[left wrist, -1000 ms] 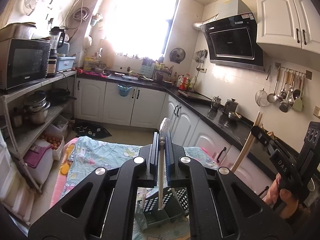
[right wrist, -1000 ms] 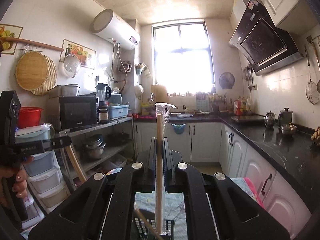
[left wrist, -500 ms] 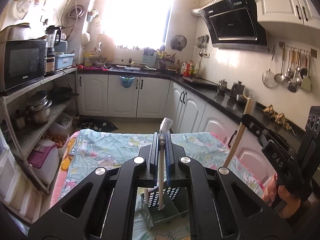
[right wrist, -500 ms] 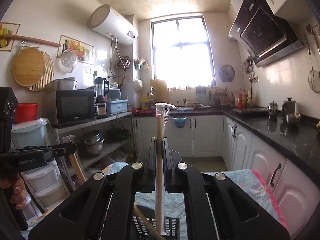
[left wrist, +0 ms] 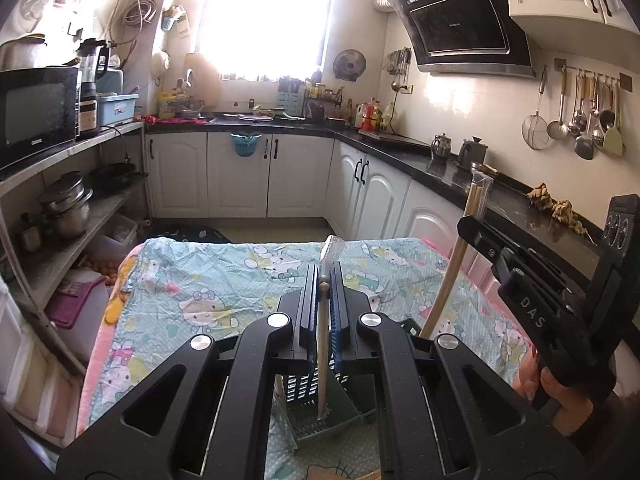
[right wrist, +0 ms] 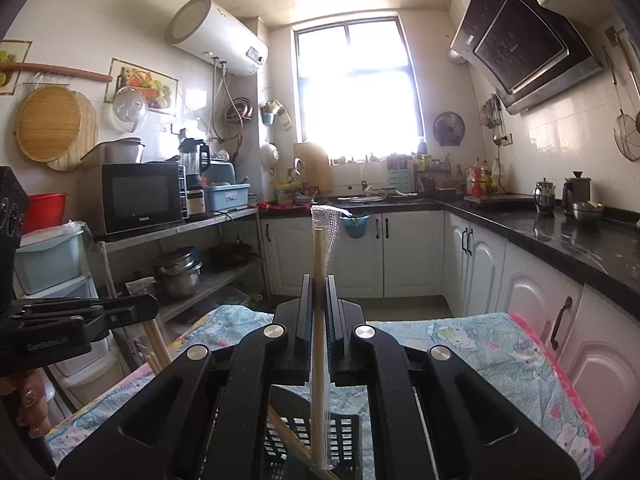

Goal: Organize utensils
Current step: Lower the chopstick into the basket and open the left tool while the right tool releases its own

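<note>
Both grippers are matte black plastic with forked arms and four silver round screw heads each. The left gripper [left wrist: 324,280] has blue pads on its fingers [left wrist: 335,300]. The right gripper [right wrist: 319,292] has black pads, and its side shows white "DAS" lettering.

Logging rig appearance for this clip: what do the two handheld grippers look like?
Both are matte black plastic with silver round bolts. The left gripper has blue-lined fingers; the right gripper has black ones. White lettering, including "DAS", marks their sides. No cables or sleeves are visible.
</note>
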A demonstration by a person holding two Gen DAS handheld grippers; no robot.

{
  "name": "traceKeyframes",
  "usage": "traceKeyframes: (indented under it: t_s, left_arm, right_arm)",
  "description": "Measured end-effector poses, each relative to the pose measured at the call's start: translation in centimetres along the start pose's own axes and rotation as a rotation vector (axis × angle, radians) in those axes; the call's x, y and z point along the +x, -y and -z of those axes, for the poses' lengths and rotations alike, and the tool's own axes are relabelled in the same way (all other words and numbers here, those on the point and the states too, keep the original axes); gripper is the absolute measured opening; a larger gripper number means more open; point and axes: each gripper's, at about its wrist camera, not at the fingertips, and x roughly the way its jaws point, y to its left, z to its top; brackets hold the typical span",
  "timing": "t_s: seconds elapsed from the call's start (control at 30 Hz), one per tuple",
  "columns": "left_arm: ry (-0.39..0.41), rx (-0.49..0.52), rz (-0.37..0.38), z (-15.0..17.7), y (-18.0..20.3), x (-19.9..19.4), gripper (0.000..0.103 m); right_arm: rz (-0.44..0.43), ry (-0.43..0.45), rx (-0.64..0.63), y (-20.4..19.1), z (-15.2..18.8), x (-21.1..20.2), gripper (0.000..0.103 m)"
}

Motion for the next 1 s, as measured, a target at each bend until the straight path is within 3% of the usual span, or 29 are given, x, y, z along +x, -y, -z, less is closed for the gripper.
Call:
traceKeyframes:
  t_s: [0.47,0.57,1.0]
  left_arm:
    - [-0.025,-0.007,0.011,1.0,-0.1,0.9,0.003]
    - [-0.028,-0.017,0.011,1.1,-0.2,0.8,0.005]
    - [0.022,-0.071,0.016,0.7,-0.9,-2.2,0.059]
  right_arm:
    - [0.034,-0.057,0.014,1.2,1.8,0.9,0.009]
    - [0.034,-0.075,0.025,1.4,2.1,0.7,0.020]
    - [0.063,-0.149,0.039,1.9,2.6,-1.4,0.042]
